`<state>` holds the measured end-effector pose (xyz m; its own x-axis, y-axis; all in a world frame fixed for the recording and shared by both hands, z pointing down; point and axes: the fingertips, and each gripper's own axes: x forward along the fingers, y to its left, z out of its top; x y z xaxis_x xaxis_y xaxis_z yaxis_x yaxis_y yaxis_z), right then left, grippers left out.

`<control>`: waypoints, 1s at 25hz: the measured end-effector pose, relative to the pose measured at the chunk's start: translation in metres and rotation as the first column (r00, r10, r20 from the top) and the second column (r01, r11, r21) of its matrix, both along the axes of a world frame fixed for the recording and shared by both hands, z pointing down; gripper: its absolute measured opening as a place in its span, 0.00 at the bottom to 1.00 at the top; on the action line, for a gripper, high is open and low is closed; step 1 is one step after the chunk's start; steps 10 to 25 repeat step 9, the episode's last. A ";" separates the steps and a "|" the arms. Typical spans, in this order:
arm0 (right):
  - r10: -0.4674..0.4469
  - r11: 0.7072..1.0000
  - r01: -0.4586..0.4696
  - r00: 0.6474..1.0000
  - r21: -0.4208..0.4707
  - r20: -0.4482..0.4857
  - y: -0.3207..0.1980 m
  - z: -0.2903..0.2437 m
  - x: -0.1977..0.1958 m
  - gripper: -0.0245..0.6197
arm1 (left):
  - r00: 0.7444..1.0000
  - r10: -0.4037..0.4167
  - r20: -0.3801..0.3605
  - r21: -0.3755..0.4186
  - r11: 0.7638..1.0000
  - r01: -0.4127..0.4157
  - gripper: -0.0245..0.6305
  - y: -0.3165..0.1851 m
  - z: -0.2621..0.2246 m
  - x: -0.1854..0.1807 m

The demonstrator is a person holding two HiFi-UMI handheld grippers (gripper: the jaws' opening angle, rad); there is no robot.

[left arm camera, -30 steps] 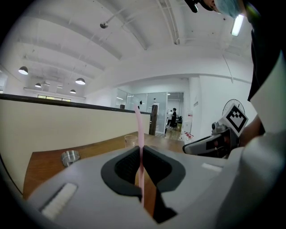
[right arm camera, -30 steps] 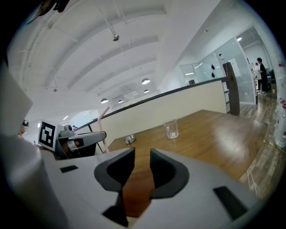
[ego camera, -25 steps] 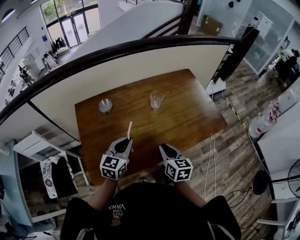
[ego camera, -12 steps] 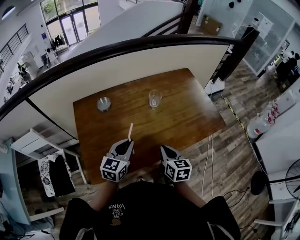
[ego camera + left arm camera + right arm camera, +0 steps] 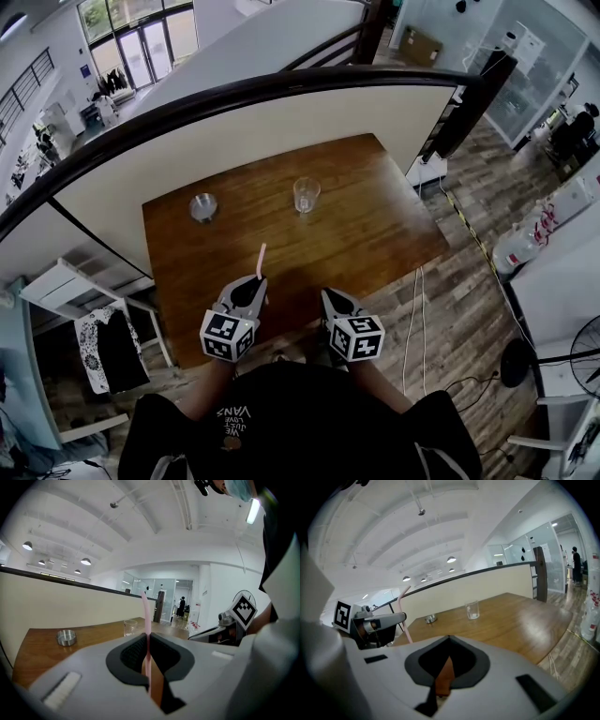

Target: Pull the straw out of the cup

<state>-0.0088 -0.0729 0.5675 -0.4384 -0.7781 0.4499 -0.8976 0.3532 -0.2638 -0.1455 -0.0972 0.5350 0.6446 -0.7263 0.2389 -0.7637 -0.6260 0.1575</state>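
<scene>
Small metal dish at left on wooden table. Left gripper clamped on pink straw; straw upright, sticking above jaws, over near table edge. Glass cup mid-table, upright, well apart from straw. Right gripper closed tight, nothing between jaws, beside left gripper.

This is looking like an open-plan office or lab on an upper level. A curved half-wall with a dark handrail is edging the wood-plank floor and overlooking a lower hall with glass entrance doors. Glass-walled rooms are lining the right side. Round lamps are glowing under a white vaulted ceiling, and a person is standing by the far partitions.
</scene>
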 end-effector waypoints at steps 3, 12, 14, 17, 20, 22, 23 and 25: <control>-0.005 1.000 0.005 1.000 0.000 0.002 -0.001 0.000 0.001 0.06 | 1.000 0.000 0.002 0.000 1.000 0.000 0.08 -0.001 0.000 0.001; -0.016 1.000 0.016 1.000 -0.002 0.010 -0.004 0.000 0.004 0.06 | 1.000 0.001 -0.001 -0.003 1.000 -0.001 0.08 -0.005 -0.001 0.007; -0.016 1.000 0.016 1.000 -0.002 0.010 -0.004 0.000 0.004 0.06 | 1.000 0.001 -0.001 -0.003 1.000 -0.001 0.08 -0.005 -0.001 0.007; -0.016 1.000 0.016 1.000 -0.002 0.010 -0.004 0.000 0.004 0.06 | 1.000 0.001 -0.001 -0.003 1.000 -0.001 0.08 -0.005 -0.001 0.007; -0.016 1.000 0.016 1.000 -0.002 0.010 -0.004 0.000 0.004 0.06 | 1.000 0.001 -0.001 -0.003 1.000 -0.001 0.08 -0.005 -0.001 0.007; -0.016 1.000 0.016 1.000 -0.002 0.010 -0.004 0.000 0.004 0.06 | 1.000 0.001 -0.001 -0.003 1.000 -0.001 0.08 -0.005 -0.001 0.007; -0.016 1.000 0.016 1.000 -0.002 0.010 -0.004 0.000 0.004 0.06 | 1.000 0.001 -0.001 -0.003 1.000 -0.001 0.08 -0.005 -0.001 0.007; -0.016 1.000 0.016 1.000 -0.002 0.010 -0.004 0.000 0.004 0.06 | 1.000 0.001 -0.001 -0.003 1.000 -0.001 0.08 -0.005 -0.001 0.007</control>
